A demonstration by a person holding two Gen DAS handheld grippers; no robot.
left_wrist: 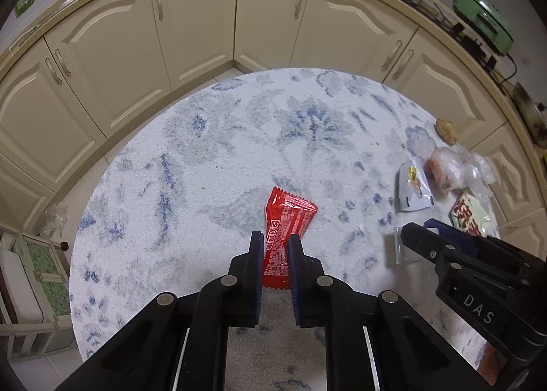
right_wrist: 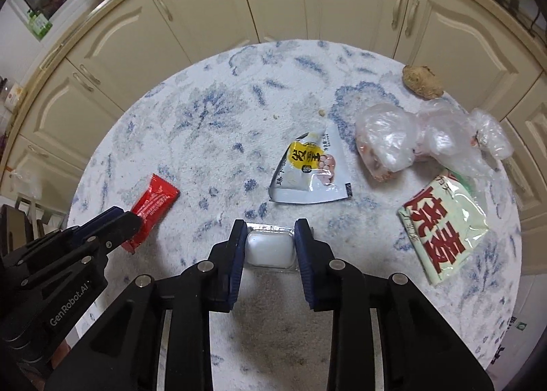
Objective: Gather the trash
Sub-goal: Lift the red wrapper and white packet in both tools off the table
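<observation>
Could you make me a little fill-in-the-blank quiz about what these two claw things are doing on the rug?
1. The left gripper is shut on a ____ snack wrapper.
2. The right gripper has its fingers on either side of a small clear packet with a ____ block inside.
3. The brown lump lies near the rug's edge, on the side toward the ____.

Missing words: red; white; cabinets
</observation>
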